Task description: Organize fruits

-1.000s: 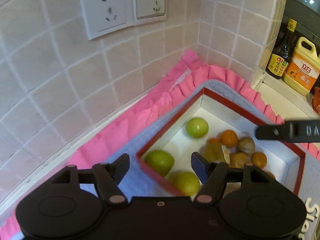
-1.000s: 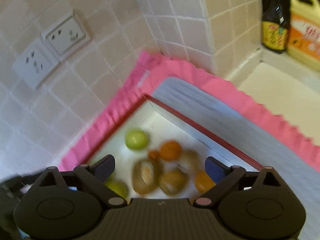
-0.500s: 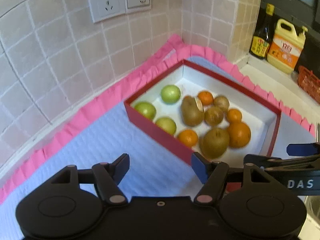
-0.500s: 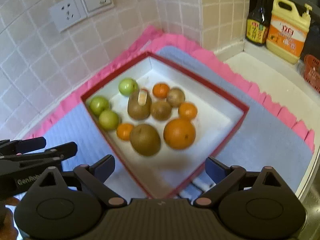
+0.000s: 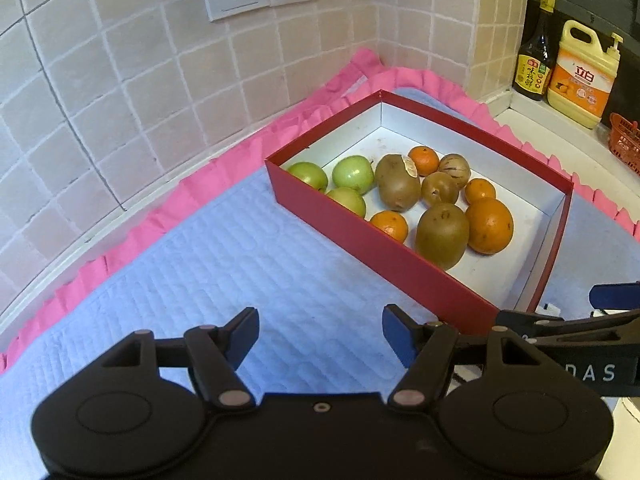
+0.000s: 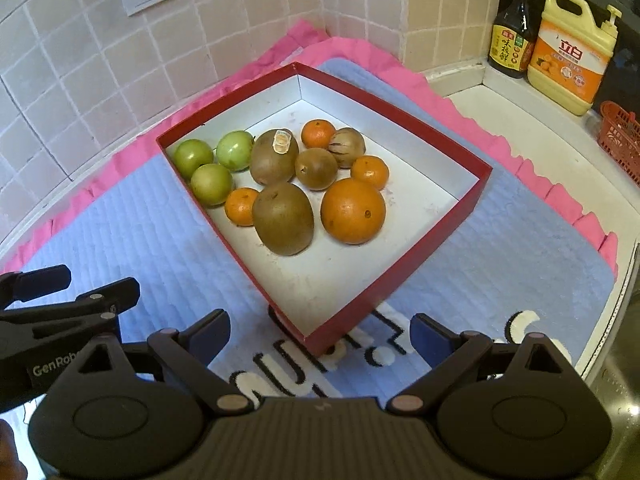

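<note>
Nearest, left tongs (image 5: 318,330) spread fairly wide over the blue mat (image 5: 208,272), gripping nothing; right tongs (image 6: 320,338) likewise wide apart and empty, hanging just short of the near corner of the red box (image 6: 440,240). Straight ahead of the right tongs, fruit clustered in the box's far half: big kiwi (image 6: 283,219) and large orange (image 6: 353,211) closest, green apples (image 6: 212,184) off left. Box ahead-right of the left tongs, beyond its near wall. Right looks the nearer hand.

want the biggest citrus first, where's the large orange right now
In the right wrist view the large orange lies inside the red box, right of the nearest kiwi.
</note>
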